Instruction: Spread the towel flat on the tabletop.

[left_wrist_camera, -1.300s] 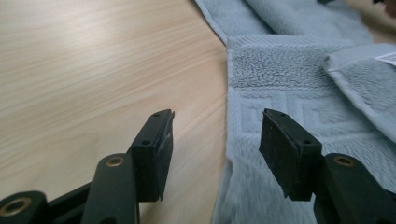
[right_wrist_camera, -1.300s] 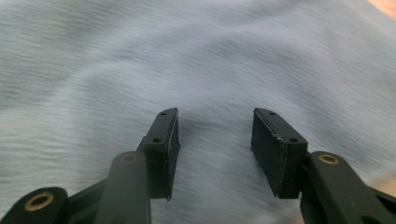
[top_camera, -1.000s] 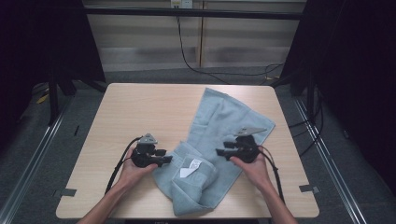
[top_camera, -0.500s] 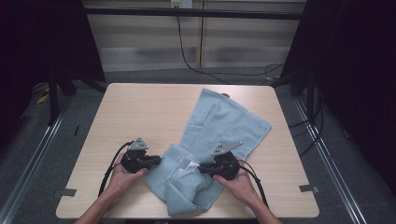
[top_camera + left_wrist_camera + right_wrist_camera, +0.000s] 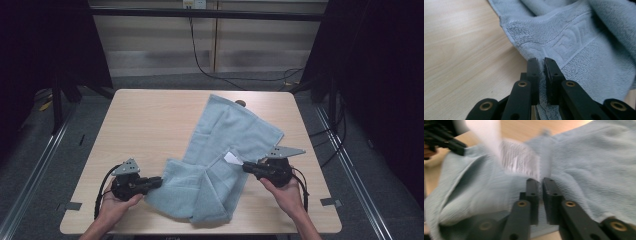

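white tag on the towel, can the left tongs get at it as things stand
Probably not right now: the left tongs are shut on the towel at its left edge, and the tag sits across the folds, beside the right tongs. They'd have to let go first.

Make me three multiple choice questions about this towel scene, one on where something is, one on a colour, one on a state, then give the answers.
1. Where does the left gripper hold the towel?
A. near left edge
B. far end
C. middle

2. What colour is the towel?
A. red
B. light blue
C. black

3. How do the right gripper's jaws stand?
A. wide open
B. clear of the cloth
C. shut on towel cloth

Answers: A, the high view shows that gripper at the near left edge; B, every view shows pale blue terry; C, cloth is pinched between nearly touching jaws beside a white label.
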The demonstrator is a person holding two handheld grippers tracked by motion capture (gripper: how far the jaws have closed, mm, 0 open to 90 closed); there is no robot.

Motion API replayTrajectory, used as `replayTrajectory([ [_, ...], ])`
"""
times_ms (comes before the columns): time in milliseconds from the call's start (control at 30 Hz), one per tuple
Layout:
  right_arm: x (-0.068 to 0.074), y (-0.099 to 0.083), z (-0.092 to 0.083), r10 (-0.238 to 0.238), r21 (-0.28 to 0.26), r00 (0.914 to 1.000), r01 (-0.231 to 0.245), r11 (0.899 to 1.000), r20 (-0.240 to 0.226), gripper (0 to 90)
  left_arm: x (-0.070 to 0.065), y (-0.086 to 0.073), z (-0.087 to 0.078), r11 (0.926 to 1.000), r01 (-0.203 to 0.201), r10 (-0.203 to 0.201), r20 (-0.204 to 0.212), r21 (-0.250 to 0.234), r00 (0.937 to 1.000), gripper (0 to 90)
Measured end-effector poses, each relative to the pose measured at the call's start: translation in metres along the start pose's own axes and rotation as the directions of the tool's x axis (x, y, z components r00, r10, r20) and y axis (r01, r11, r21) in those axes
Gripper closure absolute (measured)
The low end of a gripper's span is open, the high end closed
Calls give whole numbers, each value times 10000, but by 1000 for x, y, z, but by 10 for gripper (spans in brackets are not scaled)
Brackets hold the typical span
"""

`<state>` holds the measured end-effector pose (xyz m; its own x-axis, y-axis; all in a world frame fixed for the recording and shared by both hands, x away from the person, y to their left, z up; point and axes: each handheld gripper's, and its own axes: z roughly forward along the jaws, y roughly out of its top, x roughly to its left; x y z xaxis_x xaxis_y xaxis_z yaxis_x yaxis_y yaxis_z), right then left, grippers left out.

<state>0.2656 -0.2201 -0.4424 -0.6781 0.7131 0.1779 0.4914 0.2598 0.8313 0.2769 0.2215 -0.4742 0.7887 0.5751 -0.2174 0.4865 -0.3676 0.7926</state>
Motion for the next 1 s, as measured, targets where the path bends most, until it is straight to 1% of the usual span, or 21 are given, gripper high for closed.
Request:
replayTrajectory([
  [67, -2, 1, 0, 107, -94, 9996, -105, 9999, 271, 716, 7, 0, -4, 9993, 336, -336, -10, -188, 9994, 835],
  [100, -3, 1, -1, 202, -158, 9992, -197, 9997, 342, 688, 11, 0, -5, 9985, 492, -496, -160, -248, 9986, 835],
  [133, -2, 2, -2, 226, -231, 9986, -215, 9995, 482, 688, 14, -1, -6, 9975, 651, -658, -262, -275, 9975, 835],
  [167, -2, 4, -3, 244, -316, 9987, -230, 9992, 440, 684, 17, -1, -6, 9968, 750, -758, -288, -285, 9967, 833],
  [200, -1, 6, -3, 320, -374, 9991, -309, 9988, 279, 664, 19, -1, -6, 9969, 747, -754, -266, -259, 9968, 830],
  [267, 4, 11, 2, 144, -264, 9998, -142, 9996, 104, 659, 21, 3, -5, 9953, 856, -863, -129, -442, 9962, 790],
  [400, 19, 20, 22, 54, -147, 9984, -63, 9999, -556, 671, 26, 23, 4, 9951, 617, -621, -30, -775, 9981, 684],
  [433, 24, 22, 28, -11, -58, 9967, 6, 10000, -818, 668, 28, 29, 9, 9953, 635, -633, 49, -738, 9980, 660],
  [500, 33, 25, 41, -166, 254, 9958, 190, 9995, -899, 634, 32, 39, 24, 9964, 553, -570, -260, -638, 9980, 587],
  [533, 35, 25, 49, -191, 488, 9956, 237, 9985, -914, 602, 36, 42, 32, 9964, 592, -608, -247, -603, 9978, 551],
  [567, 35, 24, 58, -146, 734, 9964, 207, 9971, -835, 583, 40, 44, 41, 9970, 638, -648, -215, -436, 9977, 530],
  [633, 30, 18, 74, 91, 1196, 9976, -9, 9928, -682, 530, 47, 45, 59, 9951, 956, -962, -242, -249, 9951, 466],
  [667, 27, 14, 80, 179, 1467, 9985, -101, 9891, -520, 497, 49, 44, 67, 9942, 1053, -1053, 15, -196, 9944, 437],
  [733, 22, 7, 91, 265, 1822, 9995, -228, 9830, -178, 449, 51, 42, 80, 9949, 944, -937, -214, 364, 9954, 411],
  [767, 20, 4, 94, 307, 1951, 9994, -268, 9804, -169, 426, 51, 41, 84, 9934, 1008, -1007, -52, 551, 9949, 362],
  [800, 18, 1, 97, 461, 2054, 9989, -424, 9778, -132, 400, 52, 40, 86, 9926, 981, -993, 130, 712, 9950, 351],
  [833, 15, -1, 99, 555, 2057, 9983, -509, 9773, -171, 393, 50, 39, 87, 9932, 948, -965, 214, 678, 9951, 361],
  [867, 15, -3, 100, 578, 2114, 9981, -516, 9760, -232, 395, 48, 39, 86, 9944, 759, -792, 440, 729, 9959, 409],
  [900, 14, -4, 102, 564, 2117, 9980, -493, 9761, -278, 415, 46, 39, 85, 9951, 591, -642, 644, 791, 9959, 493],
  [967, 16, -5, 102, 486, 2081, 9977, -379, 9774, -466, 593, 42, 37, 81, 9941, 354, -437, 792, 1028, 9959, 682],
  [1000, 17, -4, 101, 380, 1965, 9983, -284, 9801, -453, 691, 40, 35, 79, 9936, 260, -356, 866, 1100, 9956, 736],
])
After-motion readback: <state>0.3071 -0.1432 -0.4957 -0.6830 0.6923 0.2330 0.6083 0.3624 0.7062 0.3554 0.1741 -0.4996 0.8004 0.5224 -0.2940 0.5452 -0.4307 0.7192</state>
